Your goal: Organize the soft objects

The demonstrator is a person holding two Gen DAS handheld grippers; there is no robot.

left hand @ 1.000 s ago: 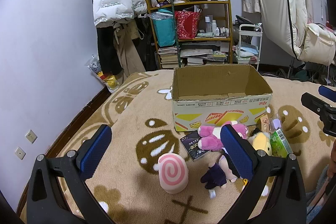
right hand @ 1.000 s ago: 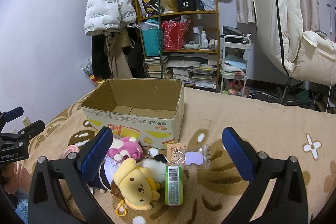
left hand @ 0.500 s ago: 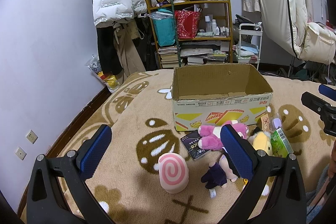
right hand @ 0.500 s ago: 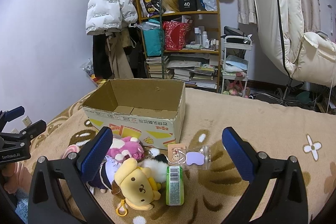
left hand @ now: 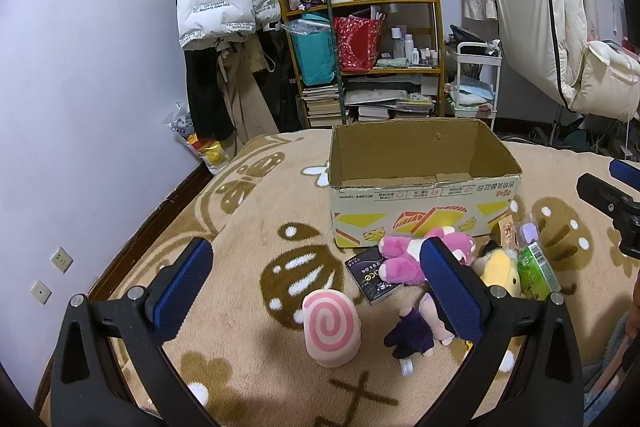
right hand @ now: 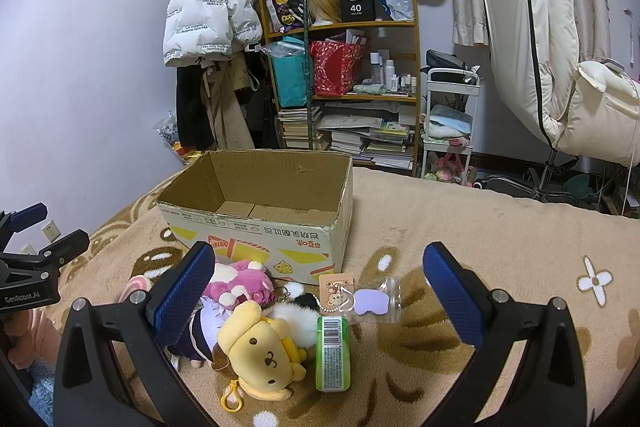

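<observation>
Two blue-padded fingers of the left gripper (left hand: 316, 283) stand spread wide with nothing between them, hovering over the patterned beige blanket (left hand: 248, 227). Straight ahead of it, just below the gap, a pink swirl cushion (left hand: 331, 327) sits upright; beyond stands the open cardboard box (left hand: 424, 187), showing nothing inside. Behind its right finger lie a pink plush (left hand: 400, 259), a dark booklet (left hand: 372, 277), a purple-haired doll (left hand: 416, 327) and a yellow plush (left hand: 500, 271). From the right wrist view, the right gripper (right hand: 316, 283) is likewise released, holding nothing. Between its fingers, close in front, the yellow plush (right hand: 264, 351) lies touching a green packet (right hand: 332, 351); the pink plush (right hand: 240, 283) rests against the box (right hand: 260, 211) front beside the left finger, and a clear pouch (right hand: 376, 301) lies just beyond the packet.
</observation>
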